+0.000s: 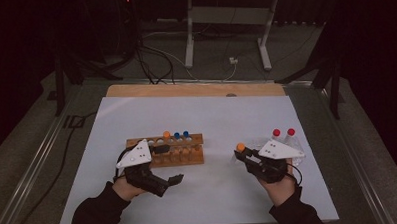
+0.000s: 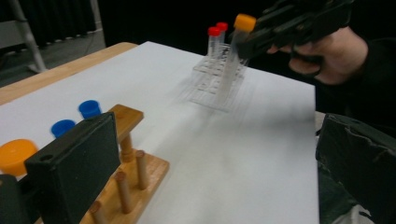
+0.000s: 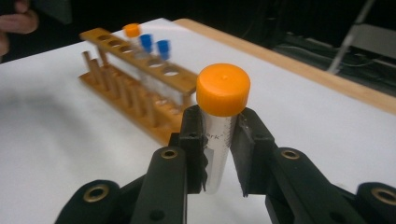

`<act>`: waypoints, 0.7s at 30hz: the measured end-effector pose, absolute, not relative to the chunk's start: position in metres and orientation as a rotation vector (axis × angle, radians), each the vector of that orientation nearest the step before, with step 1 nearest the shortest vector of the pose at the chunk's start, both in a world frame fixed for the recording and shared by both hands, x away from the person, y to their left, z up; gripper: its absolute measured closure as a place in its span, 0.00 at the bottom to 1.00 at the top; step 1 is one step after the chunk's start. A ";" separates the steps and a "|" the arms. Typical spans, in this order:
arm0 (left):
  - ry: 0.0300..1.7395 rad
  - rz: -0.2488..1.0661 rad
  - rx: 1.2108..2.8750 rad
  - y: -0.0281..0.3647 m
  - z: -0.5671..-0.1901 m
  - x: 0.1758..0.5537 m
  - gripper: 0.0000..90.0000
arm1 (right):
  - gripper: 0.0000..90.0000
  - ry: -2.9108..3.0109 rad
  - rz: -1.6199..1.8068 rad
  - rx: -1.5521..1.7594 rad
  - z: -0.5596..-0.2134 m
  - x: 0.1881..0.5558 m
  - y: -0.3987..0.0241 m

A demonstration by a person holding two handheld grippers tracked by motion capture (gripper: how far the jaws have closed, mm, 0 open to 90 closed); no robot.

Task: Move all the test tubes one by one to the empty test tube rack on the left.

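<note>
My right gripper (image 1: 243,154) (image 3: 219,149) is shut on a clear tube with an orange cap (image 1: 241,147) (image 3: 222,89), held upright above the white mat between the two racks. In the left gripper view the same tube (image 2: 233,56) hangs from that gripper (image 2: 261,35). A wooden rack (image 1: 188,157) (image 3: 140,70) stands mid-table with one orange-capped tube (image 1: 167,134) and two blue-capped tubes (image 1: 181,135). My left gripper (image 1: 168,164) (image 2: 215,177) is open at the rack's front side, nothing between its fingers.
A clear plastic rack (image 1: 295,156) (image 2: 210,88) with two red-capped tubes (image 1: 283,133) stands at the right, just behind my right hand. The white mat (image 1: 201,112) covers a wooden table. Cables and a metal stand's legs lie on the floor beyond.
</note>
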State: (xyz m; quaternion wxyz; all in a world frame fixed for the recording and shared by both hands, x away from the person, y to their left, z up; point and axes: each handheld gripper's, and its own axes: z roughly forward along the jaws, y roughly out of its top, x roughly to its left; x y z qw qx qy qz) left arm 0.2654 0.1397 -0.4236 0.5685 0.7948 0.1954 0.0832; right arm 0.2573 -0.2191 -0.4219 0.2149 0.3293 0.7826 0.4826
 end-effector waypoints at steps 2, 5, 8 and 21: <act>0.457 0.184 1.864 0.139 -0.423 0.266 0.01 | 0.83 2.197 1.339 0.894 -0.424 0.257 -0.212; 0.450 0.183 1.874 0.136 -0.421 0.265 0.01 | 0.83 2.231 1.344 0.861 -0.426 0.255 -0.202; 0.442 0.168 1.874 0.134 -0.420 0.265 0.01 | 0.83 2.260 1.347 0.838 -0.428 0.254 -0.194; 0.373 0.117 1.891 0.116 -0.413 0.266 0.01 | 0.83 2.345 1.364 0.745 -0.431 0.246 -0.170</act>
